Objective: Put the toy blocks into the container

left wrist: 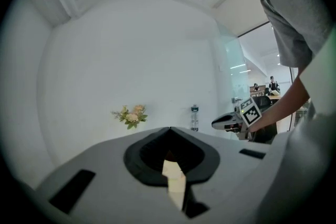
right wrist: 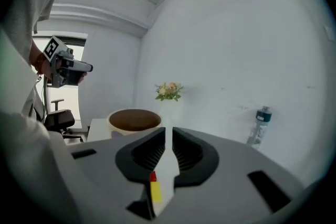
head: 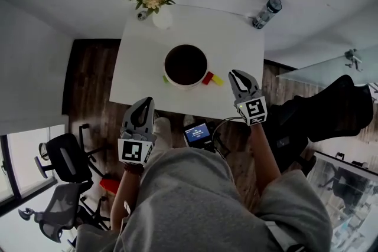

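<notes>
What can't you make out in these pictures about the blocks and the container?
Container: its inside is plain dark in the head view; any blocks there can't be told.
Green block: mostly hidden by the container's wall, head view.
Red block, yellow block: only slivers between the jaws, right gripper view.

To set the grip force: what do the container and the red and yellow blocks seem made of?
Container: maybe ceramic or plastic; smooth white wall, dark inside. Red block, yellow block: likely plastic, from bright colours; finish too small to judge.
</notes>
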A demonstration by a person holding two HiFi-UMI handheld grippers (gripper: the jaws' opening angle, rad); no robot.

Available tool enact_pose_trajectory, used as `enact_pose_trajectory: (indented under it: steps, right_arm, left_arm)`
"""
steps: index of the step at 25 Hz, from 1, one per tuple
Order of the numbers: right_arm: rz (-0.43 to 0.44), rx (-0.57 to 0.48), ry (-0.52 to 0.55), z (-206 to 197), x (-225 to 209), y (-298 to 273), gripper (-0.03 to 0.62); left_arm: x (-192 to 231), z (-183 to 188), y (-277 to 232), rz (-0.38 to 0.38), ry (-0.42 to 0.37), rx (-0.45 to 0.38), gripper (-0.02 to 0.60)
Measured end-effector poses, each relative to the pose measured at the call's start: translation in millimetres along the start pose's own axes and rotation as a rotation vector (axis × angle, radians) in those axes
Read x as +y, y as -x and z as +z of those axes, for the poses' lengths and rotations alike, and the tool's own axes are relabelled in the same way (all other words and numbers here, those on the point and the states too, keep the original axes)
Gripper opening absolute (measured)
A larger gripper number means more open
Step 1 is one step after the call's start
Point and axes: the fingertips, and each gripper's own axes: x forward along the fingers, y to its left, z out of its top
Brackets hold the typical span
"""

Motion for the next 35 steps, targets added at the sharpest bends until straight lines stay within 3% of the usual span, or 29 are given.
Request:
enact_pose_trajectory:
  steps: [2,17,24,35]
  right_arm:
    - [0.019,0.044,0.000,-17.6,-0.7,-8.3,0.061]
    - [0.203,0.368,0.056,-140.6,37.6,-47.8,0.163]
    - [0.239,0.472,0.112,-176.1,42.7,-56.3,0.164]
    - [0.237,0.572,0.100,-205.5,40.3,-63.3,0.167]
  left_arm:
    - [1.9,-2.5,-3.9,-0.001,0.004,0.006,0.006]
    - [8.6,-20.2,-8.7,0.003,0.017,0.052,0.006]
    - [12.4,-24.4,-9.5,0.018,0.024,0.066,0.006]
    - [18.7,-33.5,-4.4,0.052,0.035,0.096,0.006]
